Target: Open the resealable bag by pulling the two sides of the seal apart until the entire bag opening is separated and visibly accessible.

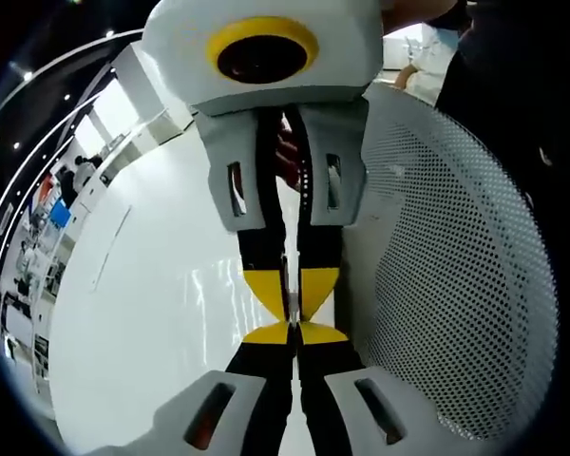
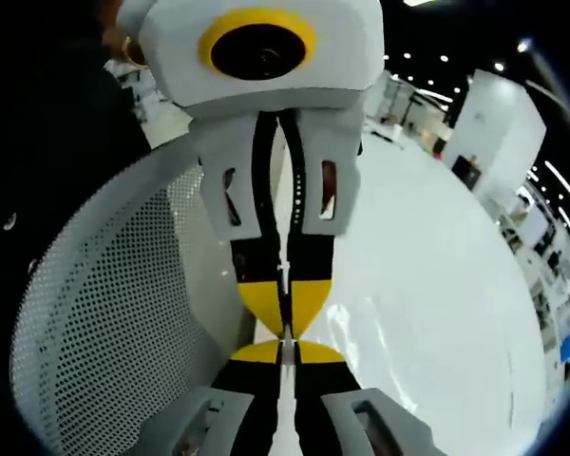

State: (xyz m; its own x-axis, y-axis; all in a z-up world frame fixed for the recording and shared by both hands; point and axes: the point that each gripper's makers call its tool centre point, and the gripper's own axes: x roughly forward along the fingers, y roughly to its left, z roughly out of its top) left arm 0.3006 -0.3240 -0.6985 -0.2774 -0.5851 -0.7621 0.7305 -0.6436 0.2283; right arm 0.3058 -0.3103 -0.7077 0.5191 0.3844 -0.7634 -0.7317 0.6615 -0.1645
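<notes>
Tip to tip, the left tool [image 1: 293,334] and right tool [image 2: 287,353] are each clamped narrow on the thin clear resealable bag [image 1: 287,275] held between them over the white counter [image 1: 161,313]. Beside them stands a white perforated mesh basket [image 1: 456,285]. The pull probably goes best straight and evenly apart, each tool keeping its own side of the seal.

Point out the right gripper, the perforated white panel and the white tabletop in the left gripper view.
right gripper [image 1: 292,302], left gripper view: between its yellow fingertips.
perforated white panel [image 1: 456,285], left gripper view: middle of its holed surface.
white tabletop [image 1: 142,313], left gripper view: bare glossy stretch.
</notes>
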